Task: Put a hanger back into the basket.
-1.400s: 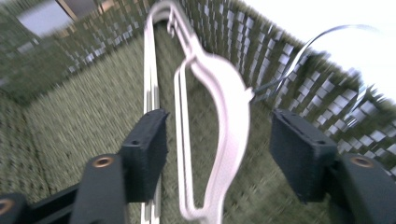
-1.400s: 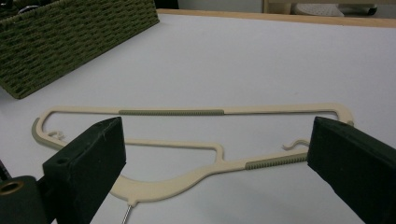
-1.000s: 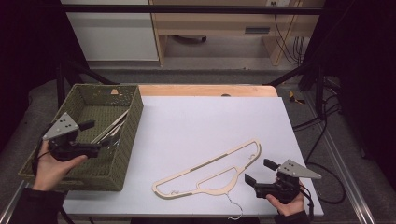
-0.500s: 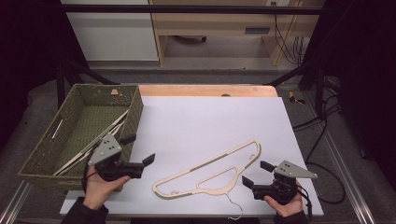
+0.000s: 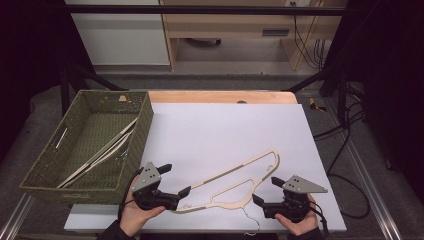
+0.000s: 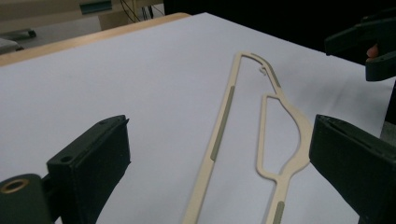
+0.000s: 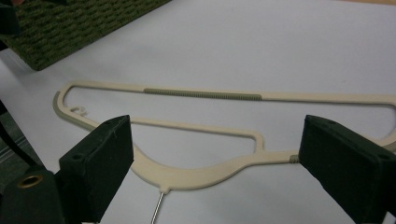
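White sheeting covers the tabletop (image 5: 225, 130), with a wooden edge at the far side and dark floor and cables beyond. At the left stands a green woven basket (image 5: 142, 125) with pale hangers (image 5: 100, 155) lying in it already (at least one, probably more; the slats overlap). Just right of the basket's near corner sits the left gripper (image 5: 185, 192), low over the sheet; its jaws have just been opening and now stand spread wide, with nothing pinched. Its own view shows the near end of a hanger's frame between the two black jaws, not touched by either.

That cream hanger (image 5: 235, 182) lies flat near the front edge, running from the left gripper up and rightward to a rounded far end. It is thin and flat, a long loop with a smaller cut-out inside, grey ribbed grip strips along its bars, and a thin wire hook (image 5: 252, 225) at the curved neck, pointing toward the person.

At the right, the right gripper (image 5: 256, 201) faces the neck; its jaws have just been closing a little yet remain spread, straddling the curved neck (image 7: 187, 175) without pressing.

Judging by the basket, the step in hand is picking up this hanger to stow it. Next, each set of fingers needs to sink onto the thin frame and close squarely, since something this flat slips easily.
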The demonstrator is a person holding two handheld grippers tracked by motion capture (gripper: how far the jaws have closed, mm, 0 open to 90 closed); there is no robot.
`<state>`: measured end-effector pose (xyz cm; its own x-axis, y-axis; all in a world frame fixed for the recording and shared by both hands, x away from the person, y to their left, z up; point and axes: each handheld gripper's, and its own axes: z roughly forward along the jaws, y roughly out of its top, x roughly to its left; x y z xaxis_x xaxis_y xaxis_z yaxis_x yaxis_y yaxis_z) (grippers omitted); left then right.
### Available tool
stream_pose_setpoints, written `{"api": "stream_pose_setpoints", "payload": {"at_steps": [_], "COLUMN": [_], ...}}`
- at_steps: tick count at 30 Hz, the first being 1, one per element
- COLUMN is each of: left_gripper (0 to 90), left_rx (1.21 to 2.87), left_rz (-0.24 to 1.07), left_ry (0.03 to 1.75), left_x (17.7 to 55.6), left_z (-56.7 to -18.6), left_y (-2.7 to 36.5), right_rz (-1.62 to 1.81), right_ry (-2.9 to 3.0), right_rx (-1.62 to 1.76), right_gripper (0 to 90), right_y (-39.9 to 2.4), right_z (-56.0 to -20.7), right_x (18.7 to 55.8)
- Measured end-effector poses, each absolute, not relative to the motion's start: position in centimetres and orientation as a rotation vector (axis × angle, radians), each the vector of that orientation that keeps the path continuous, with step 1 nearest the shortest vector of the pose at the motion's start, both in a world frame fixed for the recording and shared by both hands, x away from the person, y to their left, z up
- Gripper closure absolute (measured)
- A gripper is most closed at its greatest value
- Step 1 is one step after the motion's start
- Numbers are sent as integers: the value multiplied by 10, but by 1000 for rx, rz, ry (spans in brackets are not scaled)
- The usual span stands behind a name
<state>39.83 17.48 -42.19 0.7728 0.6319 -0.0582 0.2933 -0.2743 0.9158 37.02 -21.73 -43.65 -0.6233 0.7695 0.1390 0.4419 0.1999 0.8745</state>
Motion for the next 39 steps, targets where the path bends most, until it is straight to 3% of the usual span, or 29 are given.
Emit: {"api": "stream_pose_setpoints", "payload": {"at_steps": [9,23,39], "left_gripper": [57,59,67], "left_rx": [1926,1946,1957], "left_rz": [359,359,351], "left_ry": [701,715,727], "left_x": [397,396,396], "left_z": [-437,-445,-451], "left_y": [166,165,164], "right_rz": [1362,1204,1000], "right_ry": [2207,2352,2369], "right_rx": [1144,1229,1180], "right_gripper": [181,409,773], "right_y": [-202,-176,-159], "right_z": [-445,-472,-480], "right_x": [365,358,346]}}
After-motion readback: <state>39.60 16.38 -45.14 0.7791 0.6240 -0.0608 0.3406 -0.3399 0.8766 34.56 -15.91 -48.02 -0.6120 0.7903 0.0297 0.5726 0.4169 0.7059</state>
